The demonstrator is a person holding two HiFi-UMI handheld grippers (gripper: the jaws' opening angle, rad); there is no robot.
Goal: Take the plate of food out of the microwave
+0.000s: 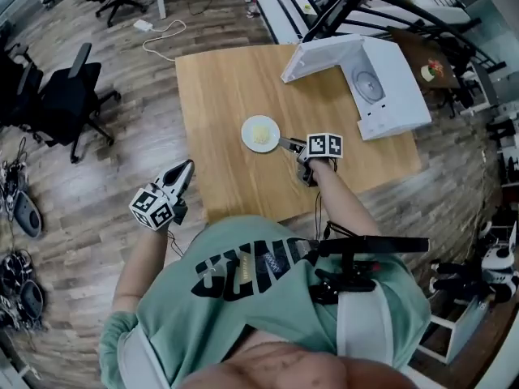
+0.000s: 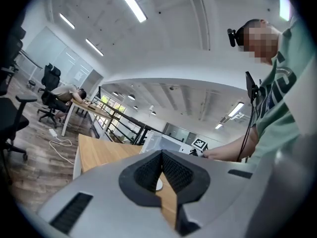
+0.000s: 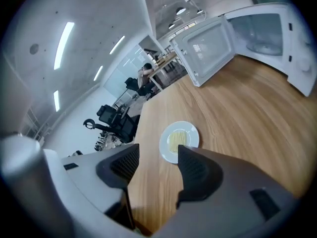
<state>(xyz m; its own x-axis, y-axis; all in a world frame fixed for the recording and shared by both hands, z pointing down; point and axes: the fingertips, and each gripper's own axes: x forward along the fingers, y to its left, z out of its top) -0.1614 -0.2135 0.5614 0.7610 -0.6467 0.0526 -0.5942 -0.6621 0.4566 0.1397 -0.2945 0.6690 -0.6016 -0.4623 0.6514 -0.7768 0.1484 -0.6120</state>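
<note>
White plate (image 3: 165, 146) beyond the spread right gripper (image 3: 157, 155); left gripper (image 2: 162, 155) pressed together, clearest in its own view.

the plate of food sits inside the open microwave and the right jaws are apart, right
No: the plate of food sits on the table, outside the open microwave, as the head view shows. The jaws of the right gripper are apart.

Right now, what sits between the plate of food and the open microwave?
Nothing: only bare wooden table separates the plate from the microwave, as the head view and the right gripper view both show.
</note>
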